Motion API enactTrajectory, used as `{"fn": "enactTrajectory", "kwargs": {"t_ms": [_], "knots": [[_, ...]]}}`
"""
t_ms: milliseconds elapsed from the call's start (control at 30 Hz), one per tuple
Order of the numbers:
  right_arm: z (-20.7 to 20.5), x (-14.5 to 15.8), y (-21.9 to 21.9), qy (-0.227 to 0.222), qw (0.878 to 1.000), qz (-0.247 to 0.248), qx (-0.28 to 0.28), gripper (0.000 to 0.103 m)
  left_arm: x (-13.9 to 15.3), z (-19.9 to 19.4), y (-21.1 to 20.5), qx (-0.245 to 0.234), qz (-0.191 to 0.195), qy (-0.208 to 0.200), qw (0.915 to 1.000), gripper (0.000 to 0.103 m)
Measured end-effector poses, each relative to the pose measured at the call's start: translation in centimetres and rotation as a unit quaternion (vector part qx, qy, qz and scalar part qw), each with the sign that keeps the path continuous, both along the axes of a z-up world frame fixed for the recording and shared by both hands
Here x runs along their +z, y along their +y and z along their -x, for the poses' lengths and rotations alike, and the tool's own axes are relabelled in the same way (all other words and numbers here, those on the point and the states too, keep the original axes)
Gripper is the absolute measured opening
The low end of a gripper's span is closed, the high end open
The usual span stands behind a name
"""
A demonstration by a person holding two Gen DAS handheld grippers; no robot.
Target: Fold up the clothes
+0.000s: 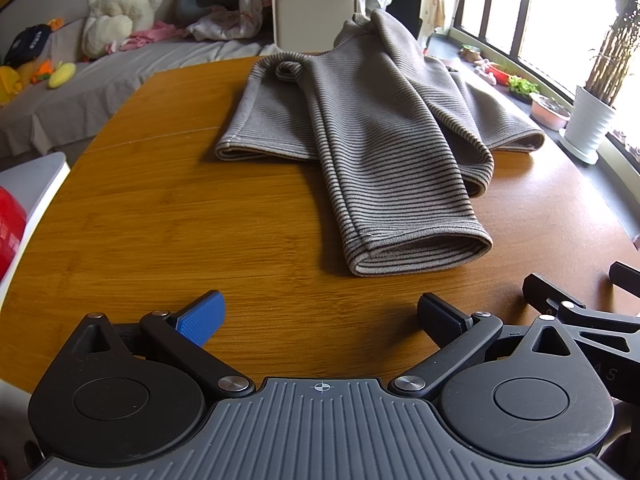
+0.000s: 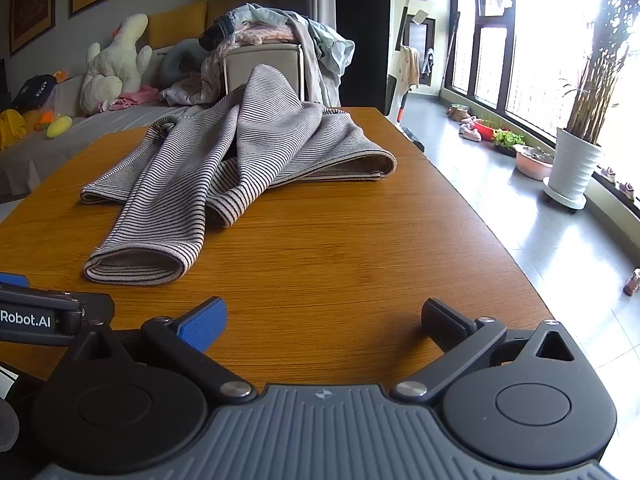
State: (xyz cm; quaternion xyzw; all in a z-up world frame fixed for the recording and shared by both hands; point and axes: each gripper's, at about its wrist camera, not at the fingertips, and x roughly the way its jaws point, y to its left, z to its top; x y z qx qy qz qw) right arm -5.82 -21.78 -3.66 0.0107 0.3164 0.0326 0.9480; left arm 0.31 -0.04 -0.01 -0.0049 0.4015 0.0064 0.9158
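Observation:
A grey striped long-sleeved top (image 1: 360, 120) lies loosely bunched on the wooden table (image 1: 160, 220), with one sleeve stretched toward me and its cuff (image 1: 420, 248) nearest. The right wrist view shows the same top (image 2: 224, 160) at centre left, its cuff (image 2: 136, 264) close to the near edge. My left gripper (image 1: 320, 312) hovers open over bare wood just short of that cuff. My right gripper (image 2: 324, 316) is open too, to the right of the sleeve, holding nothing. The other gripper's black frame shows at the edge of each view.
Behind the table stands a beige basket (image 2: 264, 68) heaped with clothes, and a grey sofa (image 1: 80, 92) with plush toys. A potted plant (image 2: 576, 168) and small pots stand by the windows on the right. A white chair (image 1: 36, 184) sits at the left.

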Motion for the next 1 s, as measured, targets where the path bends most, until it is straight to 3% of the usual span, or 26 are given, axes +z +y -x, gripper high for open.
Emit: {"fn": "enactTrajectory", "kwargs": {"t_ms": [167,367,433,533,700,767,800,867,933,967,1000], "knots": [[-0.1,0.0,-0.2,-0.005,1.000,-0.006,0.029,0.103,0.1,-0.3,0.1,-0.033,-0.003,-0.003,0.9994,0.103],[-2.0,1.5,-2.0,-0.002,0.992,-0.093,0.084,0.103,1.4,-2.1,1.7,-0.073,0.042,-0.024,0.9962,0.103],[-3.4,2.6,-1.5,-0.028,0.993,-0.063,0.092,0.103,2.2,-3.0,2.4,-0.074,0.041,-0.055,0.9949,0.103],[-5.7,4.0,-1.3,-0.046,0.991,-0.057,0.109,0.103,3.0,-5.1,3.2,-0.076,0.045,-0.083,0.9926,0.103],[-11.0,5.2,-0.4,-0.077,0.983,-0.069,0.150,0.103,3.0,-9.1,3.8,-0.073,0.060,-0.081,0.9922,0.103],[-14.0,5.4,0.3,-0.068,0.983,-0.068,0.155,0.102,3.0,-10.7,4.0,-0.072,0.066,-0.079,0.9921,0.103],[-15.8,5.4,0.7,-0.058,0.984,-0.062,0.156,0.098,3.0,-11.6,4.1,-0.071,0.069,-0.078,0.9920,0.103],[-18.7,5.3,1.8,-0.064,0.986,-0.042,0.150,0.078,2.9,-13.2,4.3,-0.070,0.076,-0.076,0.9918,0.103],[-21.6,5.2,2.8,-0.069,0.987,-0.023,0.143,0.069,2.9,-14.8,4.5,-0.068,0.082,-0.074,0.9915,0.103],[-23.0,5.1,3.3,-0.071,0.987,-0.013,0.140,0.055,2.9,-15.6,4.6,-0.068,0.085,-0.072,0.9914,0.103],[-24.8,4.7,3.3,-0.049,0.990,-0.024,0.131,0.049,2.8,-16.4,4.7,-0.067,0.089,-0.071,0.9912,0.103]]}}
